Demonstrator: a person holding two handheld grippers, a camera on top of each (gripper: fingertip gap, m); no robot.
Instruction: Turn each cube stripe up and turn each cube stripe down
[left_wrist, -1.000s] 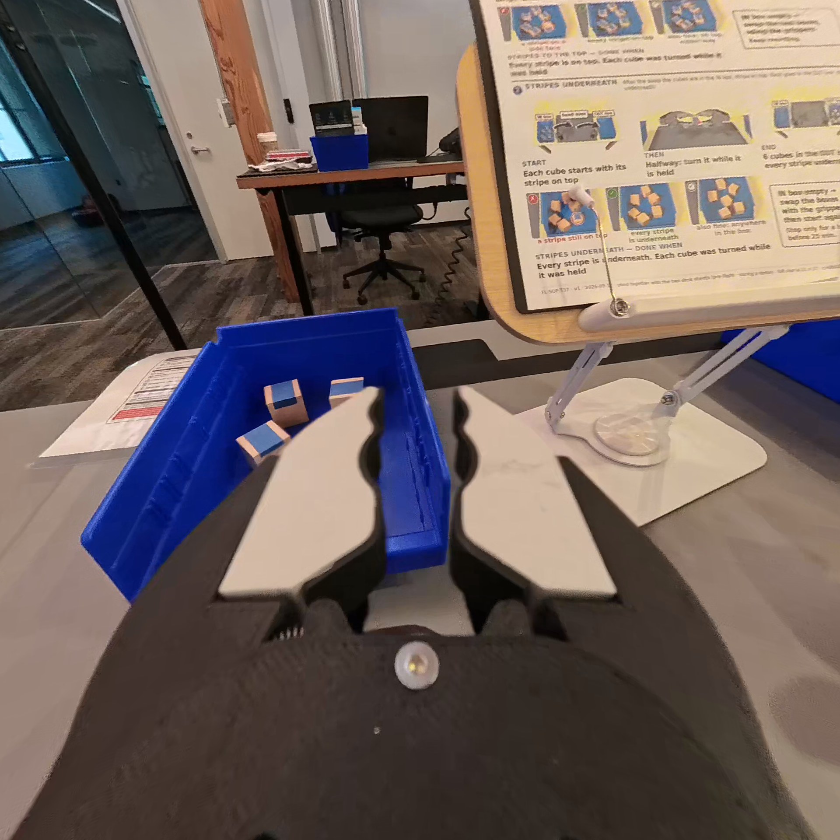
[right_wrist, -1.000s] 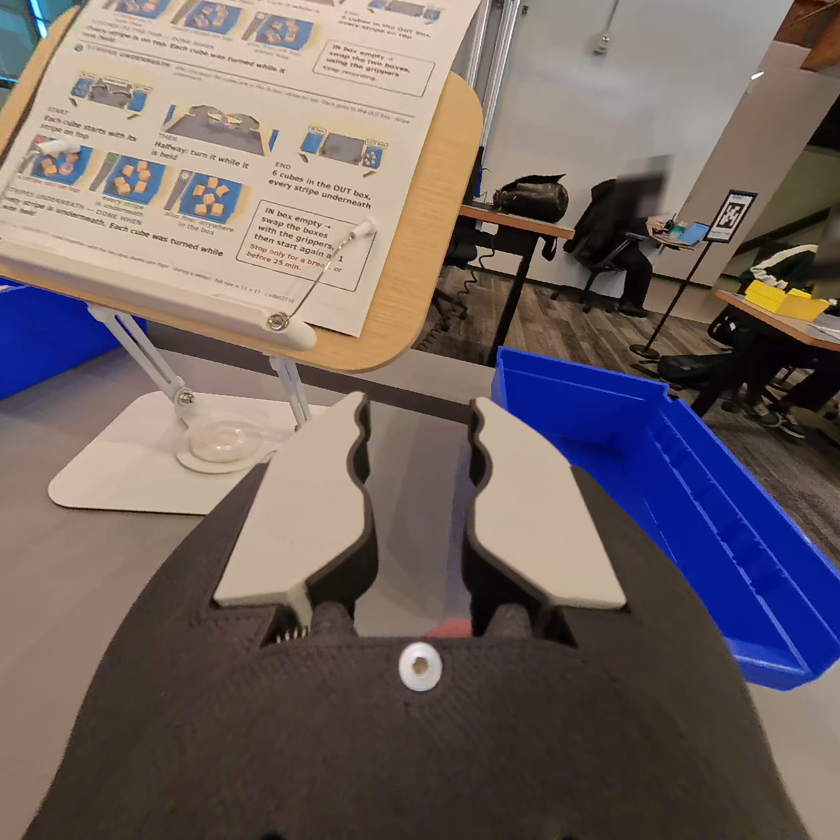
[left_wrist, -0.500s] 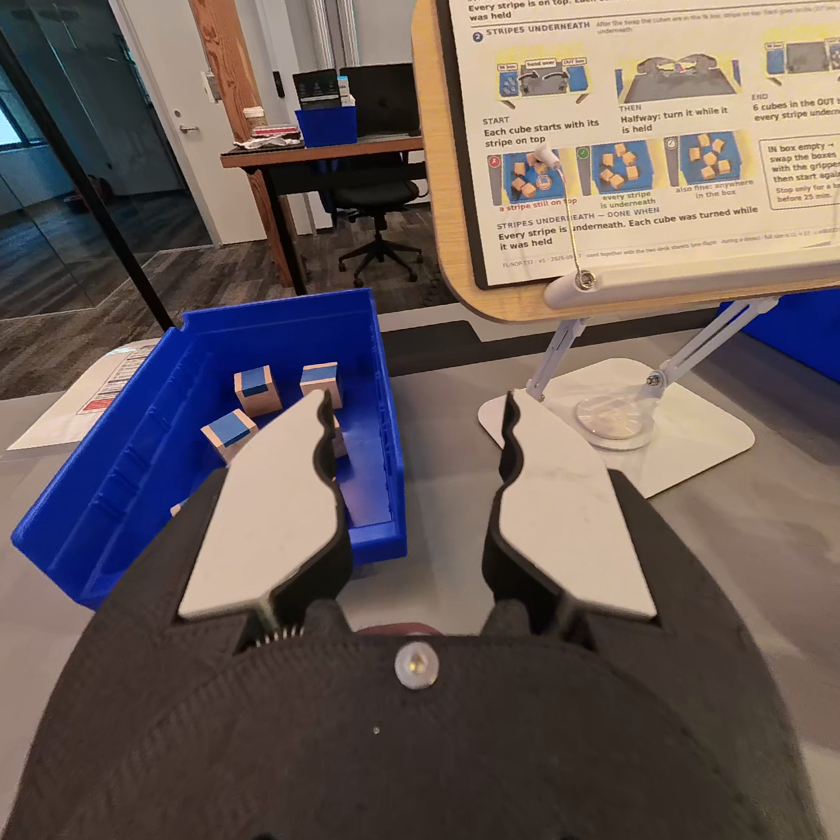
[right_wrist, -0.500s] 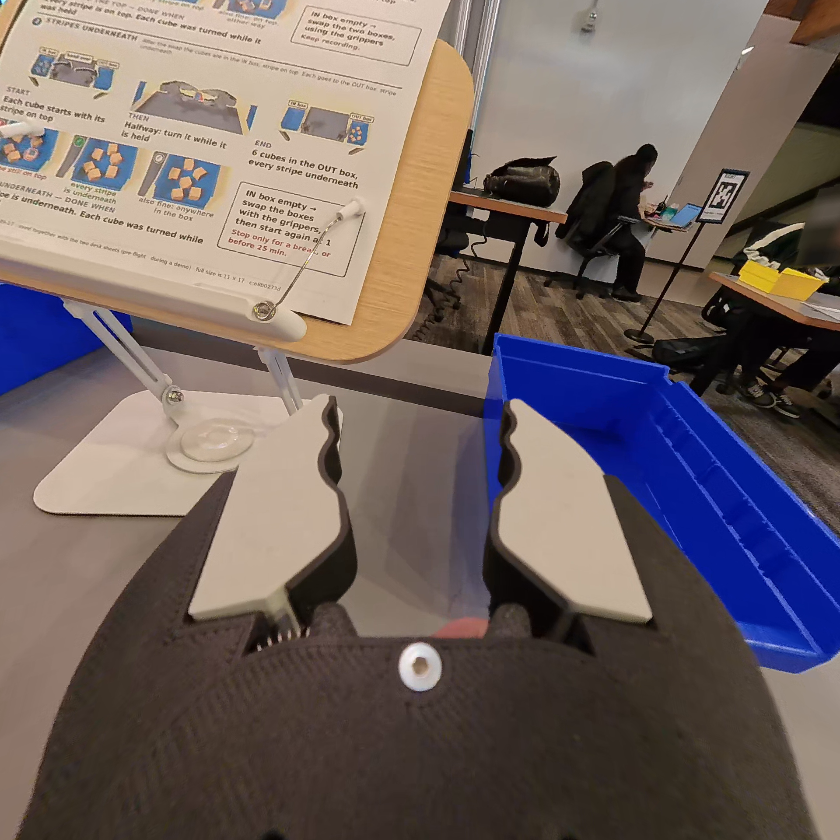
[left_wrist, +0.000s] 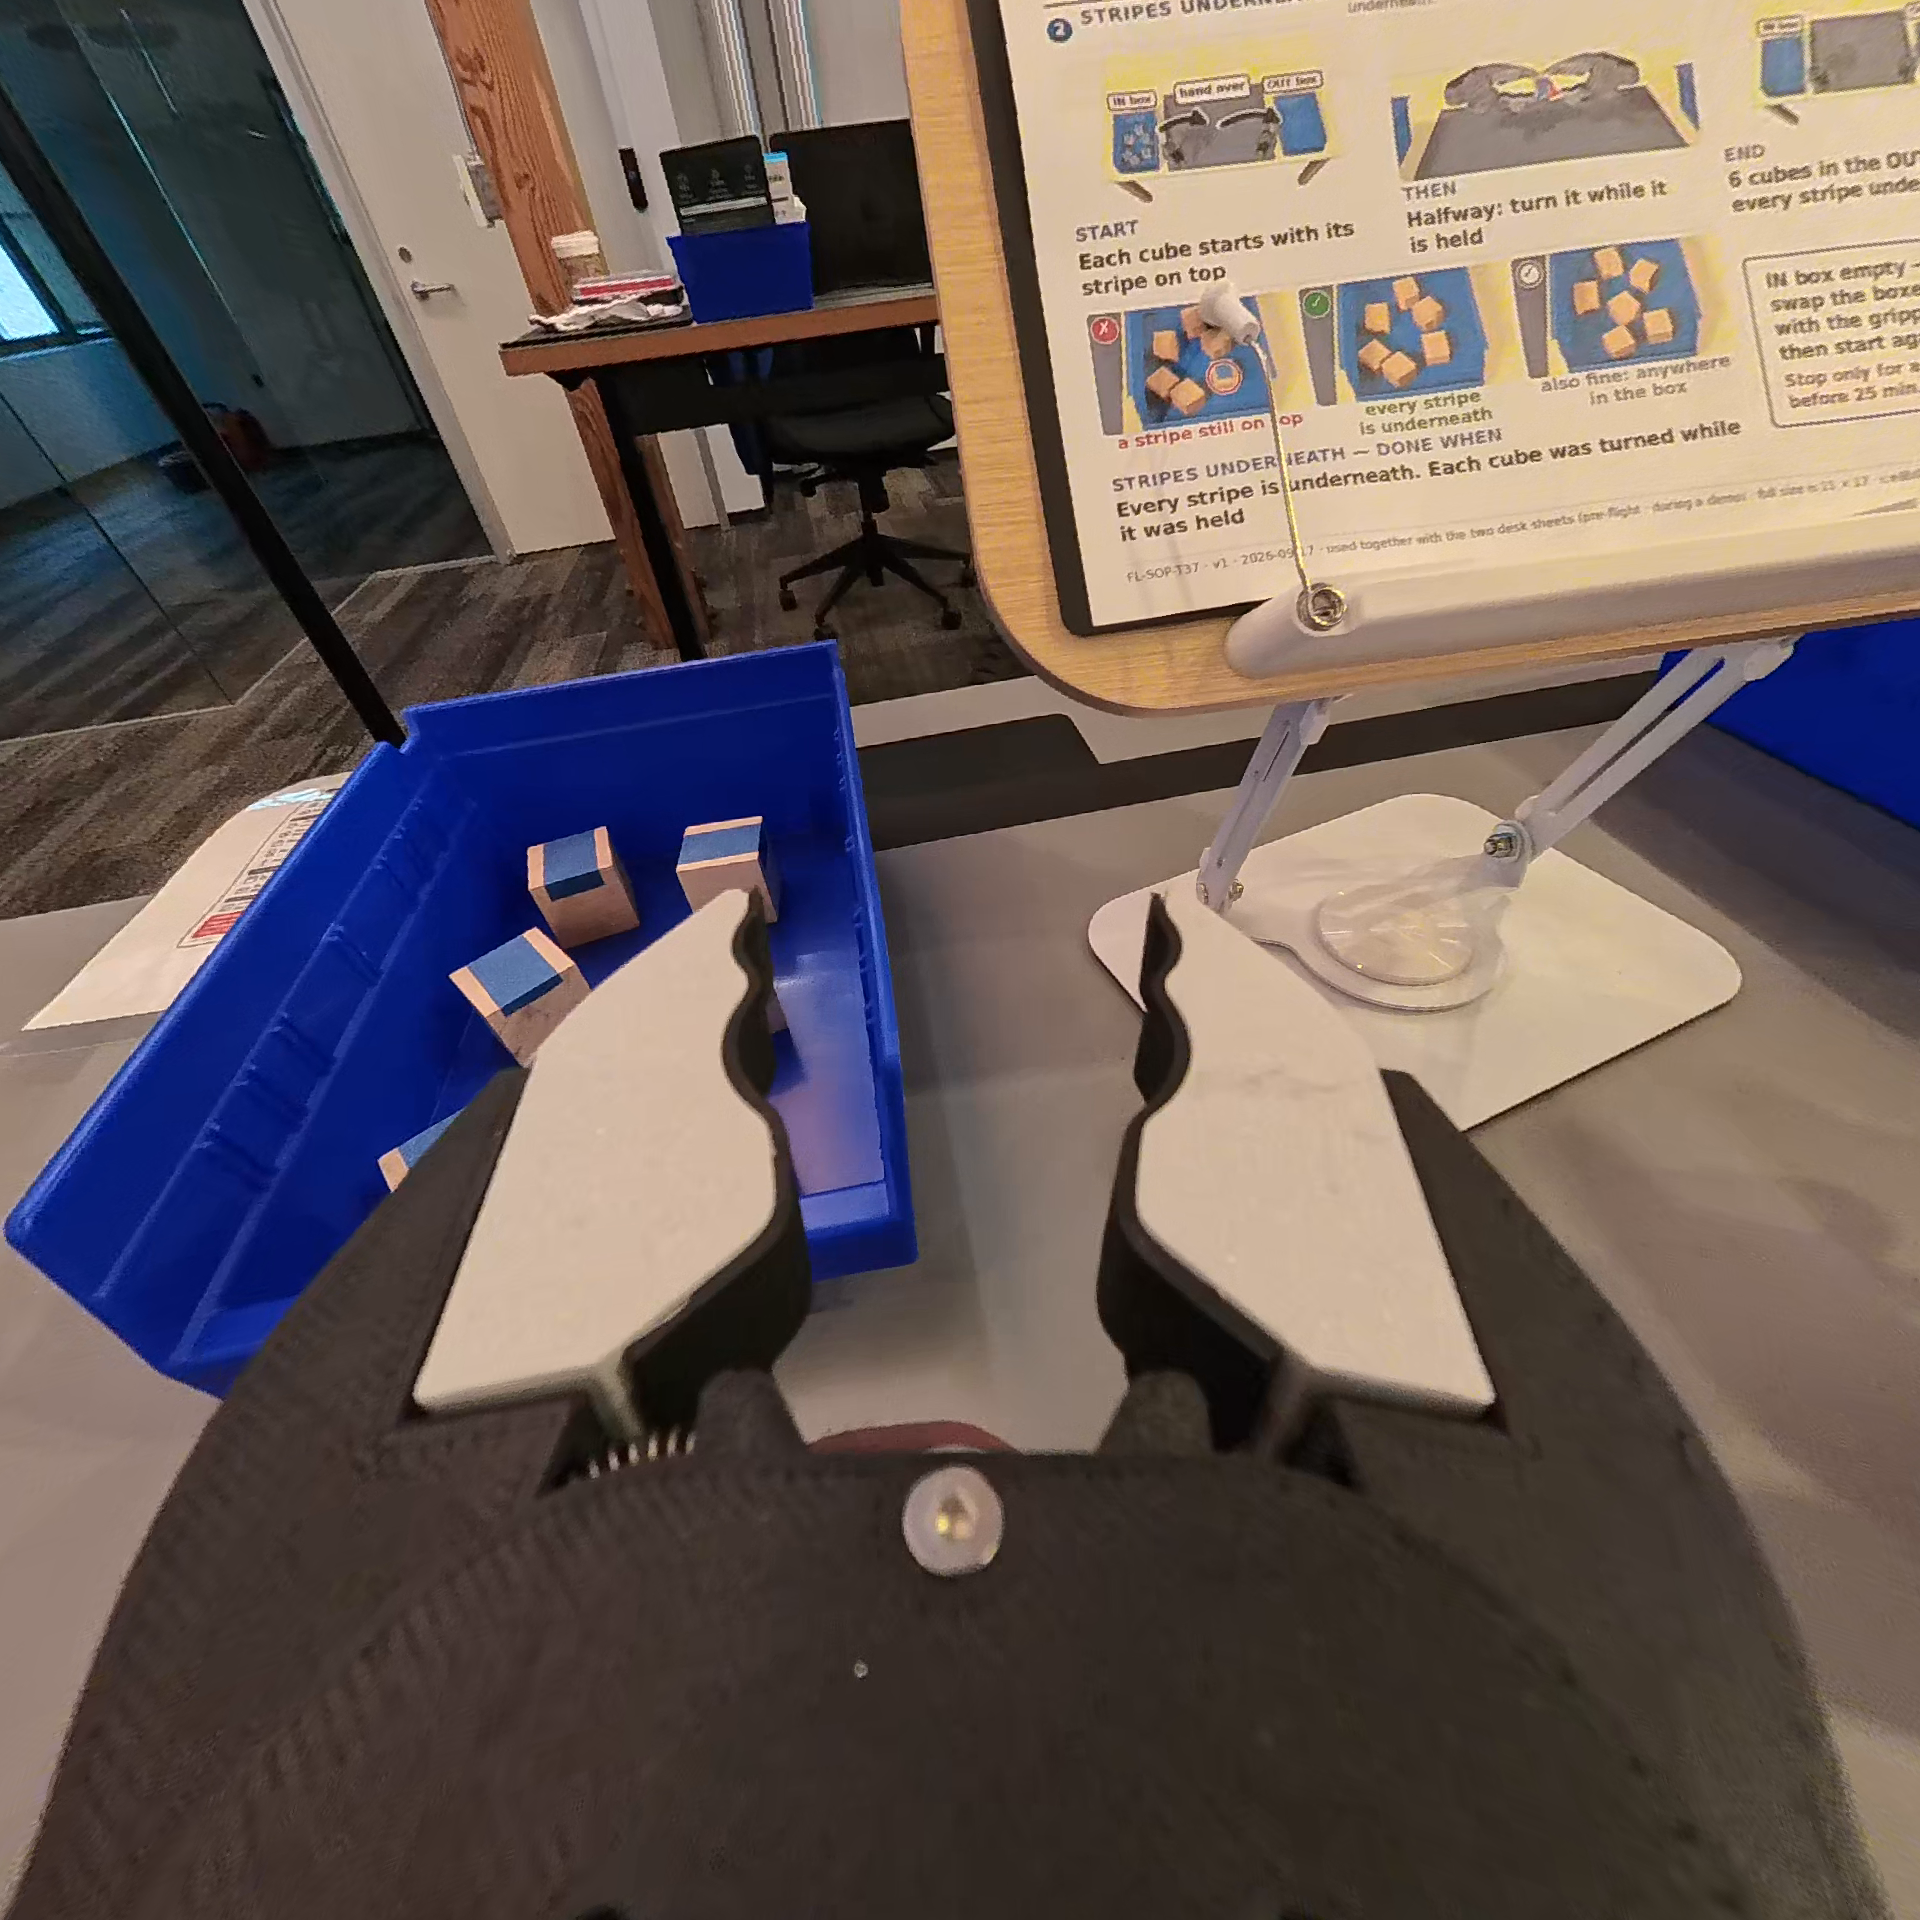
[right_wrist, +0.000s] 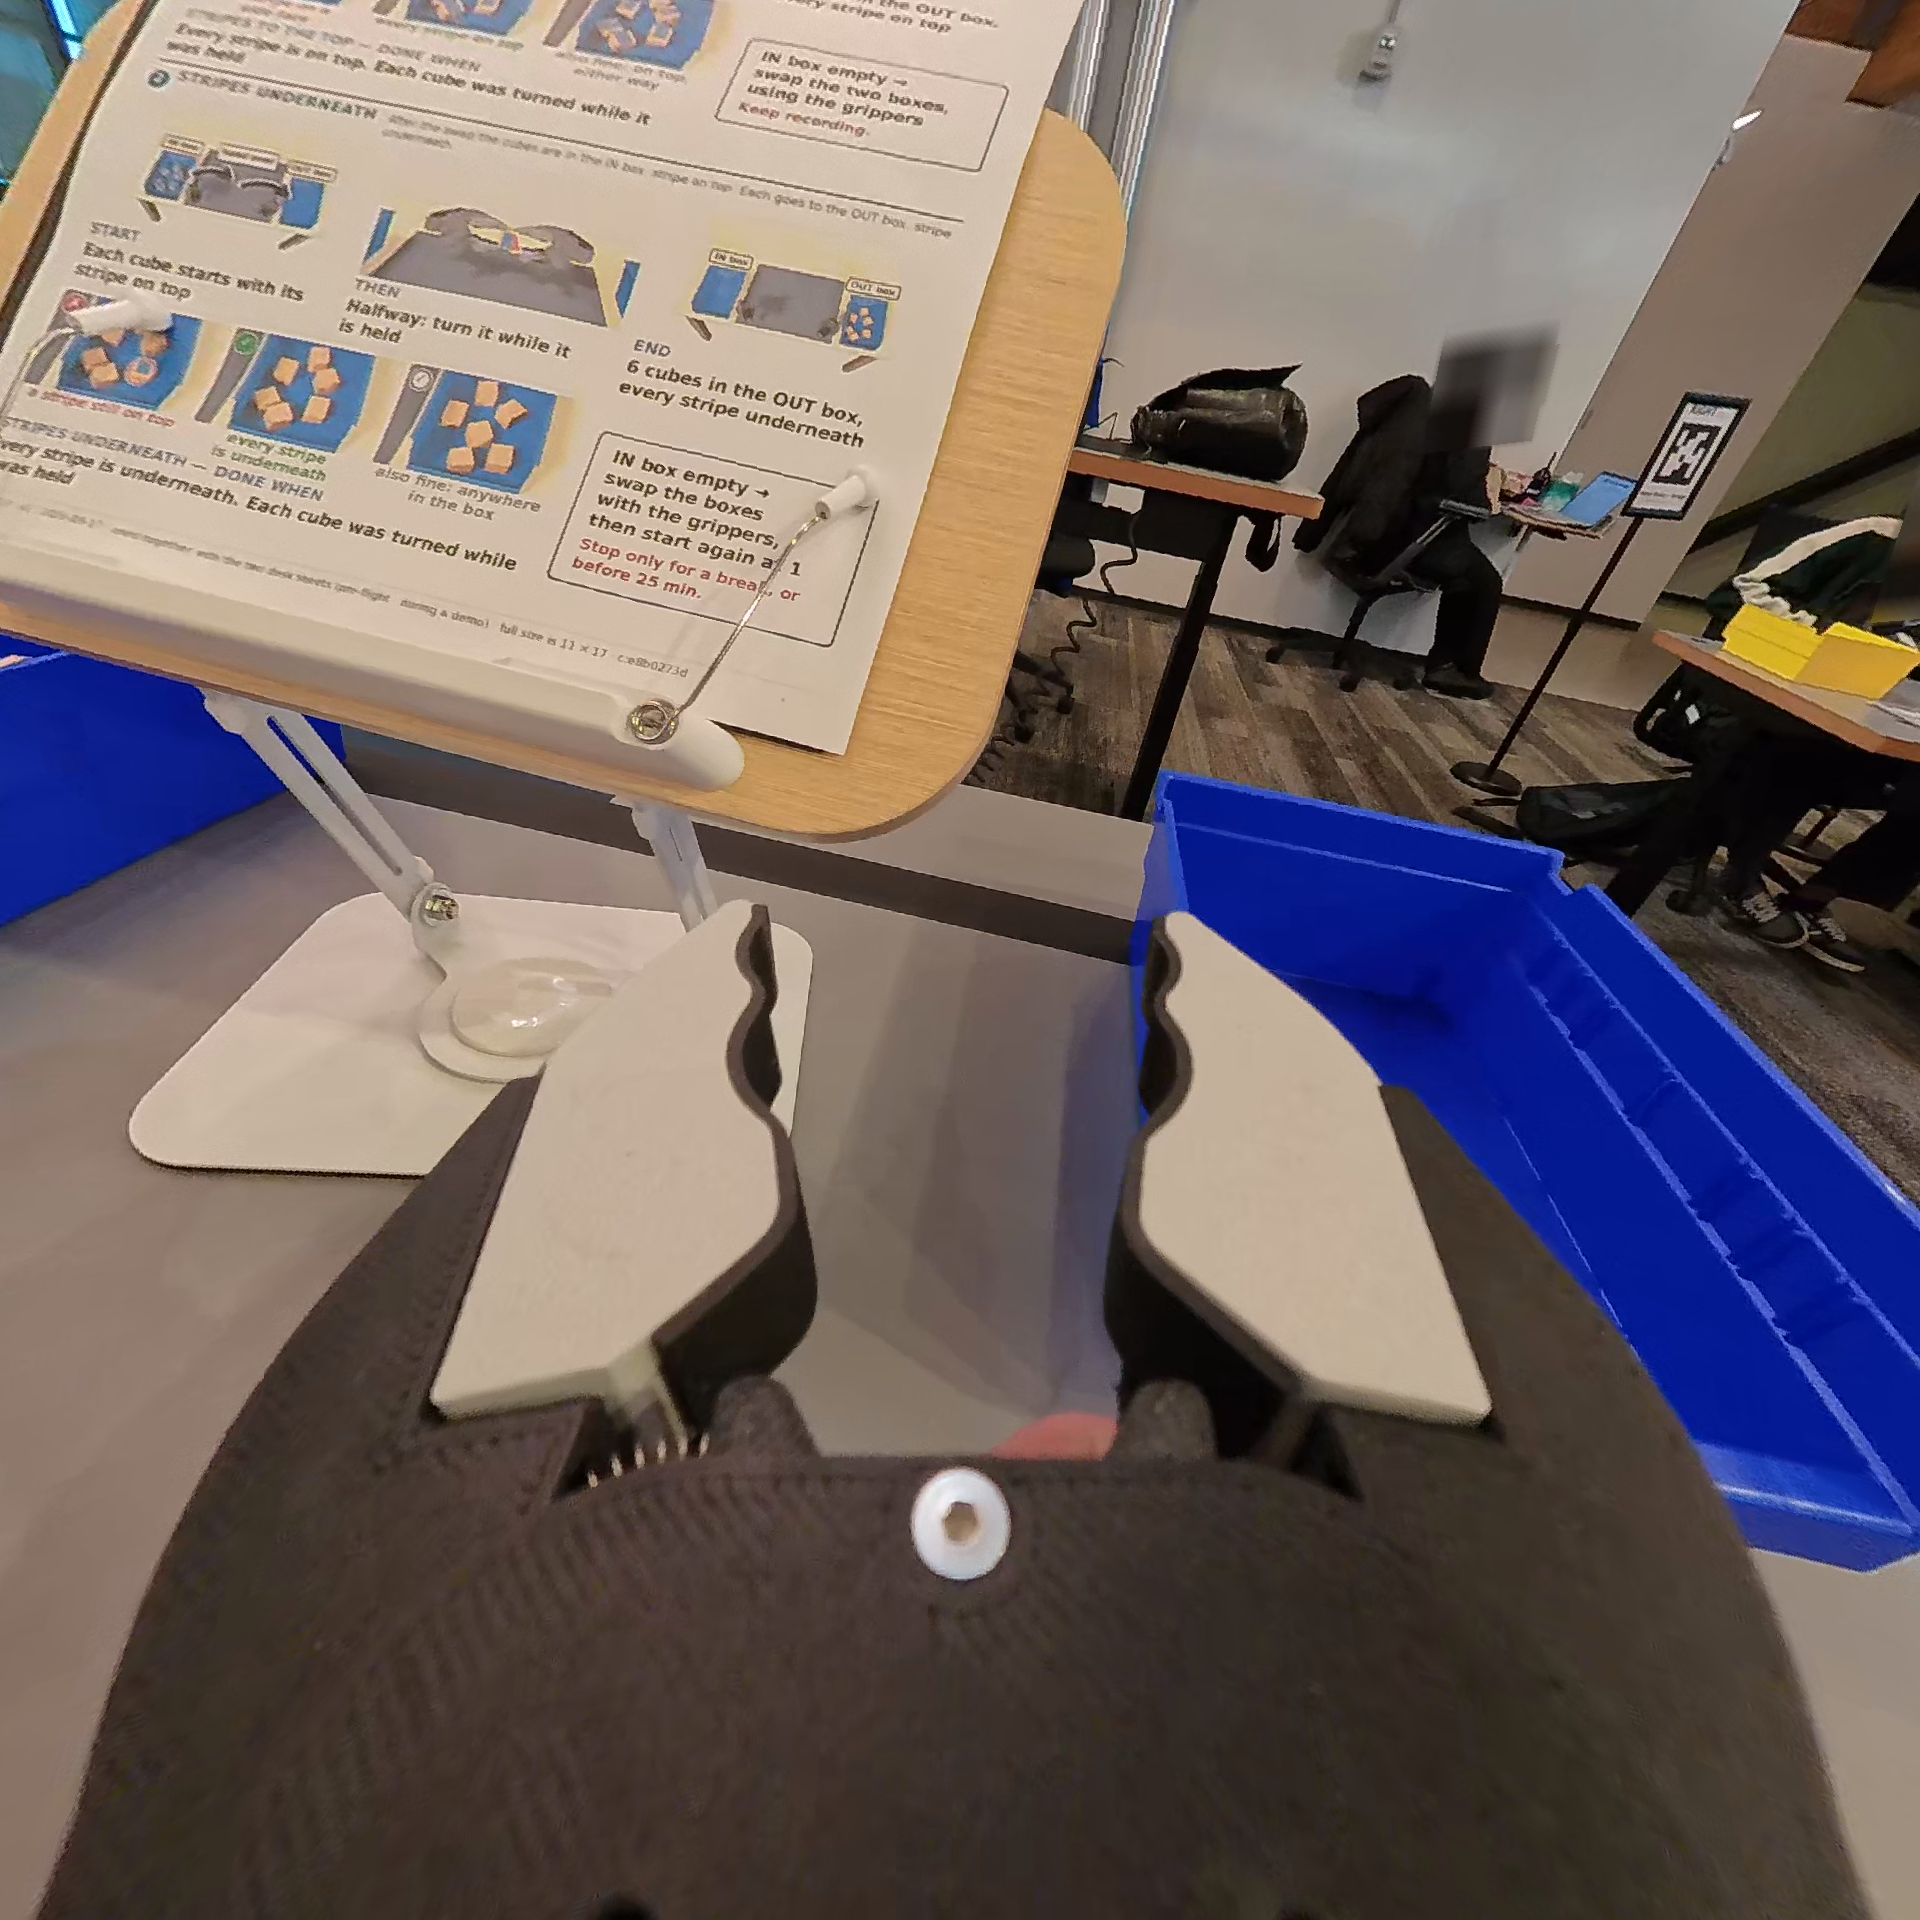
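Note:
In the left wrist view a blue bin (left_wrist: 260, 1091) on the grey table holds several wooden cubes with a blue stripe on top: one at the back (left_wrist: 580, 883), one beside it (left_wrist: 724, 862), one nearer (left_wrist: 517, 987), and one partly hidden by my finger (left_wrist: 410, 1155). My left gripper (left_wrist: 948, 925) is open and empty, above the table just right of the bin. In the right wrist view my right gripper (right_wrist: 958, 930) is open and empty, left of a second blue bin (right_wrist: 1558, 1091) that shows no cubes.
A wooden stand with a printed instruction sheet (left_wrist: 1455, 312) stands on a white base (left_wrist: 1455, 966) between the bins; it also shows in the right wrist view (right_wrist: 468, 364). A paper sheet (left_wrist: 187, 914) lies left of the left bin. Desks, chairs and a seated person (right_wrist: 1455, 540) are beyond the table.
Both grippers opened wide from a narrow gap, with nothing between the fingers. Both views dropped slightly lower and closer toward the table and bins.

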